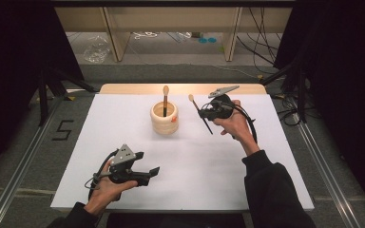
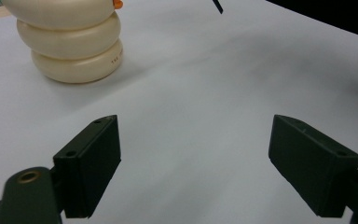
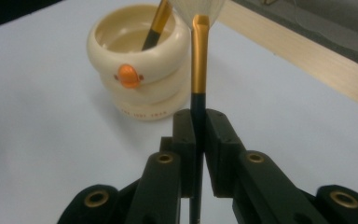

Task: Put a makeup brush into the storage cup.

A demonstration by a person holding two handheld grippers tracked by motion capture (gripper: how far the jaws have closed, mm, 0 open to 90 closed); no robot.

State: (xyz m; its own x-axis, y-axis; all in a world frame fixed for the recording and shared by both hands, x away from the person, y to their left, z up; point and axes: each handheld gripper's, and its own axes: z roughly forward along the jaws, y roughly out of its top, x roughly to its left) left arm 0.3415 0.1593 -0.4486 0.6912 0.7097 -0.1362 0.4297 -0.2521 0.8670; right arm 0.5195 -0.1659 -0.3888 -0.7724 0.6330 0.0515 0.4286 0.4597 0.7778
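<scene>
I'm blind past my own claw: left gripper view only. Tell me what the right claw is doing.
Observer: The right claw is shut on a makeup brush, bristles up.
Operator: Say where the cream holder is.
Observer: The holder stands mid-table, left of that claw.
Operator: Report what's inside.
Observer: A second brush stands upright in it.
</scene>
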